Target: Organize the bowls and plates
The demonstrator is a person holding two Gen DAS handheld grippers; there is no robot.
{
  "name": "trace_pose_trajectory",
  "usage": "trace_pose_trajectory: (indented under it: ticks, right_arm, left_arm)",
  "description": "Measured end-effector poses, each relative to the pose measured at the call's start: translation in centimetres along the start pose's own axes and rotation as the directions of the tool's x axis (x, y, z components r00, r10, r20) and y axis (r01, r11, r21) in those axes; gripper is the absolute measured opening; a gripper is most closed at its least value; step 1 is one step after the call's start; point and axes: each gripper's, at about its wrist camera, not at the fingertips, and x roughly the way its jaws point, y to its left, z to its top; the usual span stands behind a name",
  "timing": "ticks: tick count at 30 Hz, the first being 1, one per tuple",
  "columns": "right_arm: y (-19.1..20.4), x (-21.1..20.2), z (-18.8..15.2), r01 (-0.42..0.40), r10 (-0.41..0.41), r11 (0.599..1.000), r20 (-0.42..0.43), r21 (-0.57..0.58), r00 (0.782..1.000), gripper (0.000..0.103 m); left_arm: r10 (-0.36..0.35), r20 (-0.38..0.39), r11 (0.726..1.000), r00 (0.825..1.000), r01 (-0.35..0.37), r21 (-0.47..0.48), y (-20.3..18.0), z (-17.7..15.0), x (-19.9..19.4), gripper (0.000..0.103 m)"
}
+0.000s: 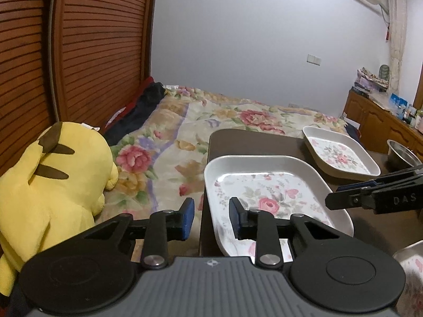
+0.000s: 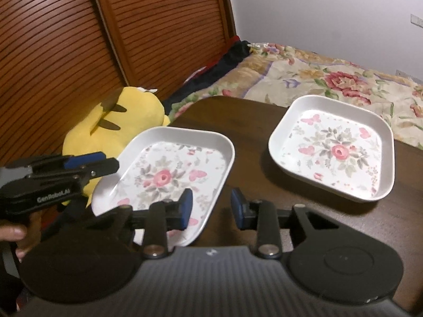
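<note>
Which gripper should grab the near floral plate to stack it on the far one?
Left, probably. The left gripper is open and straddles the near plate's left rim, one finger already over the plate. The right gripper is open too, but only one finger overlaps that plate; it looks better placed toward the far plate.

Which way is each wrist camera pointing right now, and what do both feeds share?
Left wrist: sits on the left gripper, facing across the dark brown table toward the bed; open fingers straddle the near floral square dish's left rim; right gripper enters at right.
Right wrist: on the right gripper, looking down at both dishes; left gripper and a hand show at left.
Shared: near dish, far floral square dish, yellow plush toy.
</note>
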Motion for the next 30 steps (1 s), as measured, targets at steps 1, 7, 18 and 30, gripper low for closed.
trace_pose_trajectory:
  ticks: [1, 7, 18, 30]
  right_arm:
    - [-0.1, 0.2, 0.0, -0.003, 0.003, 1.0, -0.005, 0.004, 1.0, 0.031]
    - [0.0, 0.9, 0.0, -0.004, 0.004, 1.0, -0.011, 0.012, 1.0, 0.027]
    - [-0.3, 1.3, -0.3, -0.03, 0.031, 0.999, -0.029, 0.034, 0.999, 0.012]
    - [-1.4, -2.8, -0.4, -0.051, 0.049, 0.997, 0.04, 0.061, 0.998, 0.012]
  left_arm:
    - [0.0, -0.004, 1.0, 1.0, 0.0, -0.001, 0.0, -0.1, 0.0, 0.028]
    - [-0.011, -0.009, 1.0, 1.0, 0.011, -0.01, 0.0, -0.4, 0.3, 0.024]
    - [-0.019, -0.04, 1.0, 0.999, 0.019, 0.012, -0.7, -0.6, 0.8, 0.017]
    - [-0.055, 0.034, 0.997, 0.998, 0.054, 0.046, -3.2, 1.1, -3.0, 0.017]
